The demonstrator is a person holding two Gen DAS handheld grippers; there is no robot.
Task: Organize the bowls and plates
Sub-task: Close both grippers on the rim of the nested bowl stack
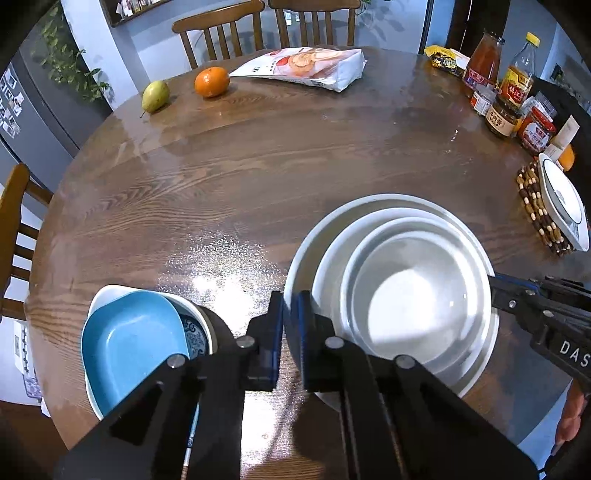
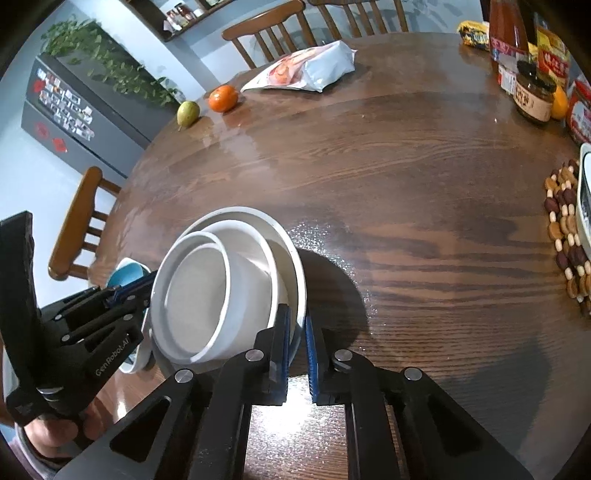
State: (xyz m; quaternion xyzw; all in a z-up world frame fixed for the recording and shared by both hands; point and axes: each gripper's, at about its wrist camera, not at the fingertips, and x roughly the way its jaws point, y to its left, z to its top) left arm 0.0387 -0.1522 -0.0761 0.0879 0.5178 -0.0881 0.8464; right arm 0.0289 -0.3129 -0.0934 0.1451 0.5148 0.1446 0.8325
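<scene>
A stack of white dishes [image 1: 402,295], two bowls nested on a wide plate, is held just above the round wooden table [image 1: 240,177]. My left gripper [image 1: 291,314] is shut on the plate's left rim. My right gripper [image 2: 297,328] is shut on the plate's right rim [image 2: 299,295]; it shows at the right in the left wrist view [image 1: 495,291]. A blue dish [image 1: 129,343] lies in a white dish with a patterned bowl [image 1: 195,336], at the left of the stack. Another white plate [image 1: 561,206] rests on a beaded trivet [image 1: 535,206] at the right.
A pear [image 1: 155,96], an orange [image 1: 212,82] and a white food bag [image 1: 306,66] lie at the far side. Bottles and jars [image 1: 509,96] crowd the far right edge. Wooden chairs [image 1: 221,33] stand around the table.
</scene>
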